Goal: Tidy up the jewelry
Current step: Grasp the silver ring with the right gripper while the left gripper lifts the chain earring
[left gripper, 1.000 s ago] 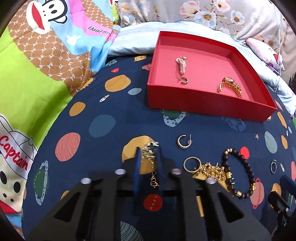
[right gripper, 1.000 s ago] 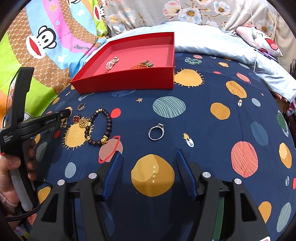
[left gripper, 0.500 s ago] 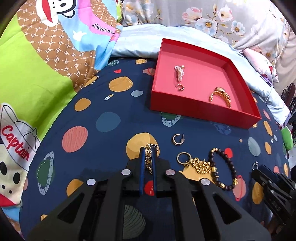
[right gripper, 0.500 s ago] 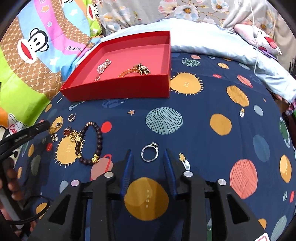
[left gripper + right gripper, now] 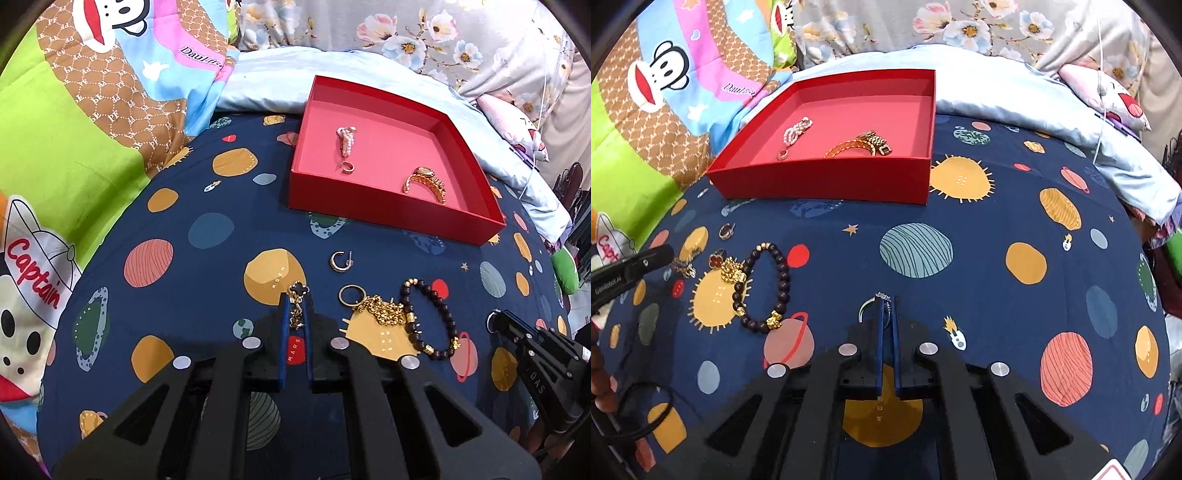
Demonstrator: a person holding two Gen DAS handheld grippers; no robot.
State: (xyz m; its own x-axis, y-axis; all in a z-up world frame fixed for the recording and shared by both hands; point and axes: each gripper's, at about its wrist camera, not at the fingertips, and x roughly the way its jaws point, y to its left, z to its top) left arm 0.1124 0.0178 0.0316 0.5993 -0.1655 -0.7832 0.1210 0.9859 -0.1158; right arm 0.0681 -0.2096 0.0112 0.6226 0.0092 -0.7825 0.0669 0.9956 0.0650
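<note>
Planet-print bedsheet point(image 5: 207, 236), cartoon monkey quilt point(image 5: 92, 122), floral pillow point(image 5: 424, 40).

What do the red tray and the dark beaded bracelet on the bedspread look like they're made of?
The red tray looks like matte cardboard: thin straight walls, crisp folded corners, no shine. The beaded bracelet seems to be dark polished wood or stone, the look leaves that open, with shiny gold-coloured metal charms.

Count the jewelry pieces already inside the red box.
3 in the red box: a pearl piece toward the back, a small ring before it, and a gold watch right.
</note>
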